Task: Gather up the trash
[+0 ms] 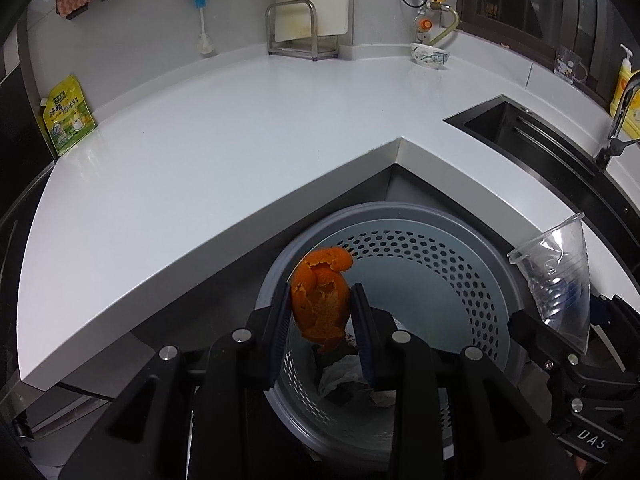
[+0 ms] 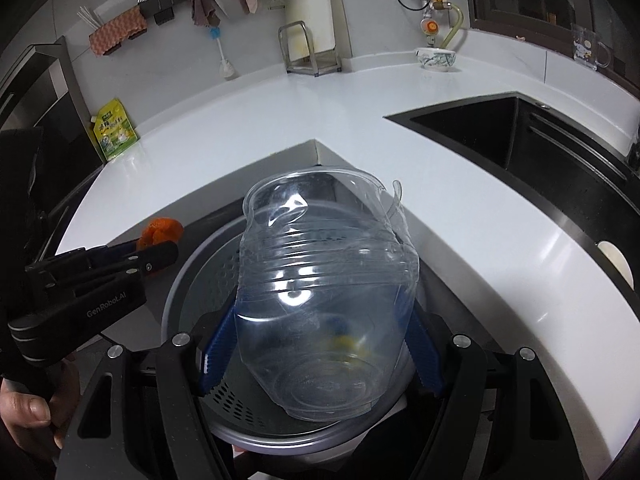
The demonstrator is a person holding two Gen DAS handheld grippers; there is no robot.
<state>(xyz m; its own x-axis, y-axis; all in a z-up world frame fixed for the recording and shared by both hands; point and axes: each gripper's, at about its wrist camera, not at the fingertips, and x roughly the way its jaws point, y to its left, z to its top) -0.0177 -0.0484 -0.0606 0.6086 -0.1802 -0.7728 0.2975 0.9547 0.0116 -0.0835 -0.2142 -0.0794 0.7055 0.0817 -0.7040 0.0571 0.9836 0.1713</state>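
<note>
My left gripper (image 1: pixel 320 300) is shut on an orange peel (image 1: pixel 320 300) and holds it over the open top of a grey perforated trash bin (image 1: pixel 460 248) that stands on the floor in the counter's inner corner. Crumpled white paper (image 1: pixel 340 372) lies in the bin's bottom. My right gripper (image 2: pixel 320 344) is shut on a crushed clear plastic cup (image 2: pixel 320 280) and holds it above the same bin (image 2: pixel 192 280). The cup also shows in the left wrist view (image 1: pixel 556 276), at the bin's right rim. The left gripper and its peel (image 2: pixel 160 232) show at the left of the right wrist view.
A white L-shaped counter (image 1: pixel 240 128) wraps around the bin. A yellow-green pouch (image 1: pixel 68 116) stands at its left end, a metal rack (image 1: pixel 300 32) and a patterned bowl (image 1: pixel 430 54) at the back. A black sink (image 2: pixel 520 132) with a faucet lies on the right.
</note>
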